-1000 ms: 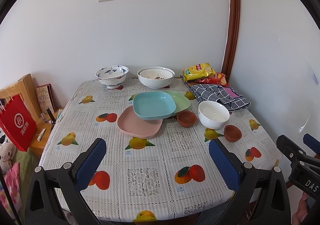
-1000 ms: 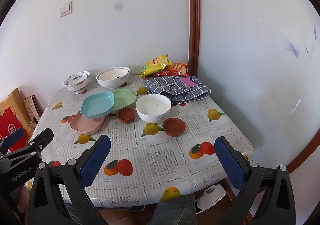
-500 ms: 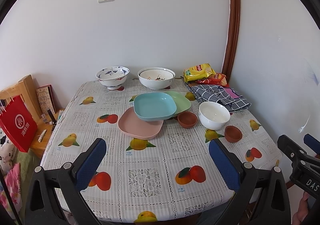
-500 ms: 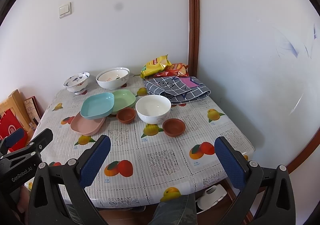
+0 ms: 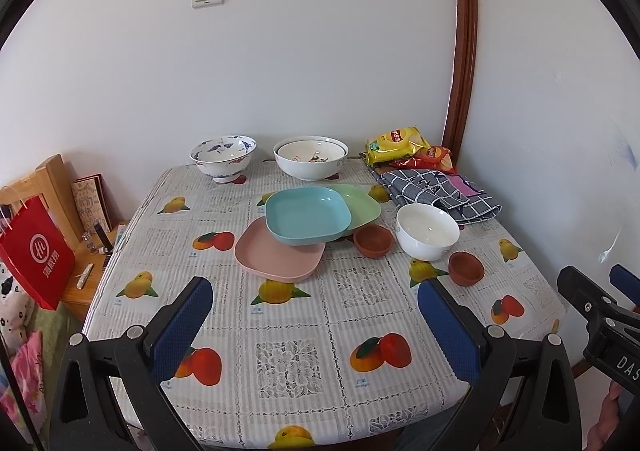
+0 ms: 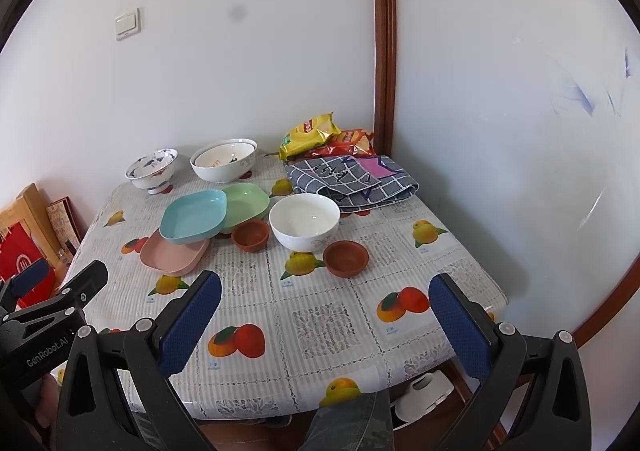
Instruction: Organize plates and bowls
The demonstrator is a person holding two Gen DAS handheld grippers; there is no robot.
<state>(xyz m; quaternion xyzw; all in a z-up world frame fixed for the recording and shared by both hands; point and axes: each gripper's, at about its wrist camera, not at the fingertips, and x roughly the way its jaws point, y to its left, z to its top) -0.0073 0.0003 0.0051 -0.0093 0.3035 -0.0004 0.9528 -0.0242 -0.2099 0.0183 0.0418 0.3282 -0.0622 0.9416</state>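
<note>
Left wrist view looks over the tabletop [image 5: 320, 331], which is covered by a fruit-print cloth, with the left hand-held gripper [image 5: 316, 327] hovering above the near edge, its blue-padded fingers [image 5: 182, 329] spread wide apart and holding nothing. Taking the white bowl [image 5: 427, 231] as the landmark: a small brown bowl [image 5: 373, 239] sits just to its left, and a second small brown bowl [image 5: 466, 269] sits just in front of it to the right. Further left of the white bowl lie three square plates in an overlapping pile: the blue plate [image 5: 307, 215] rests tilted on top, partly over the pink plate [image 5: 276, 257] in front and the green plate [image 5: 360, 205] behind. Behind the white bowl to the left, near the wall, stand a large white bowl [image 5: 311, 163] and, further left, a blue-patterned footed bowl [image 5: 223, 158]. Behind the white bowl to the right lies a folded grey checked cloth [image 5: 436, 193], with yellow and red snack bags [image 5: 404, 145] beyond it in the corner. In the right wrist view, the right hand-held gripper [image 6: 324, 327] hovers over the near edge, well in front of the white bowl [image 6: 305, 221], its fingers likewise wide apart and empty; the left hand-held gripper [image 6: 44, 291] shows at the lower left.
</note>
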